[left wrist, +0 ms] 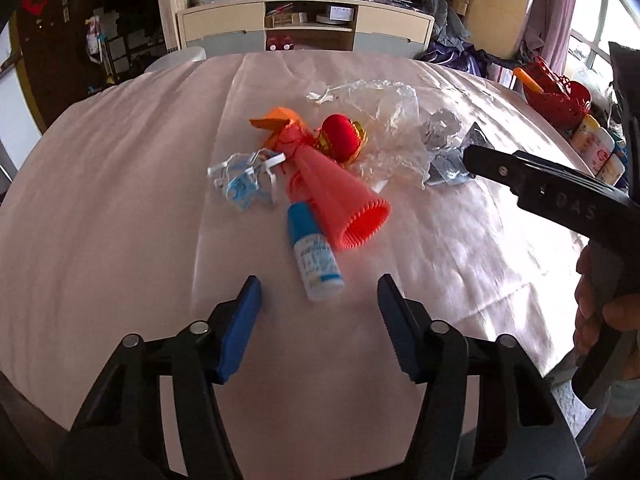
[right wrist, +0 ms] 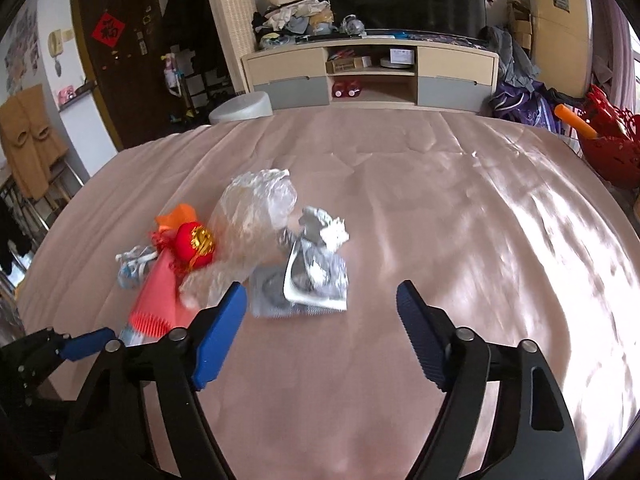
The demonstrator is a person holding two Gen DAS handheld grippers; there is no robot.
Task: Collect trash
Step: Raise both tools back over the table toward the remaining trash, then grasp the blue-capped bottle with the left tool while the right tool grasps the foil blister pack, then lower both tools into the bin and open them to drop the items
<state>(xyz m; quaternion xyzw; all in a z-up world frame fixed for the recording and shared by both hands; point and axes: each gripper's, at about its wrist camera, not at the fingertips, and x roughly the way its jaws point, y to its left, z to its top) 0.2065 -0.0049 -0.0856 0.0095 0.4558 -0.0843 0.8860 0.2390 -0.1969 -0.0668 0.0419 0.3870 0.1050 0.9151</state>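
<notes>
Two hand-held tools were closing in on a small heap of trash lying mid-desk on a pink cloth [left wrist: 120, 208]. The step in hand looked like the approach, w/ nothing picked up yet.

The left tool [left wrist: 318, 304] stood about half open and empty, its blue pads either side of a small white bottle w/ a blue cap [left wrist: 314, 258], not touching it. The bottle lay just below a coral ribbed cone [left wrist: 340, 200], which touched it. Around the cone were a red plush ball w/ gold trim [left wrist: 340, 134], an orange scrap [left wrist: 276, 118], a knot of white & blue plastic strip [left wrist: 244, 178] and a sheet of clear crinkled film [left wrist: 390, 128].

The right tool [right wrist: 320, 312] was wide apart, also empty, aimed at a silver-grey foil wrapper [right wrist: 316, 276] on the heap's right side; its left pad sat just beside the film in that view.

Judgement: next, each tool would need to drop a little further, bracket its item & squeeze. The bottle might roll, and thin foil might slip.

Writing: letters "DAS" showed on the right tool's arm in the left view. A red diamond w/ a gold Chinese character [right wrist: 108, 31] hung on the dark door. The bottle's label print was too blurred to read.
</notes>
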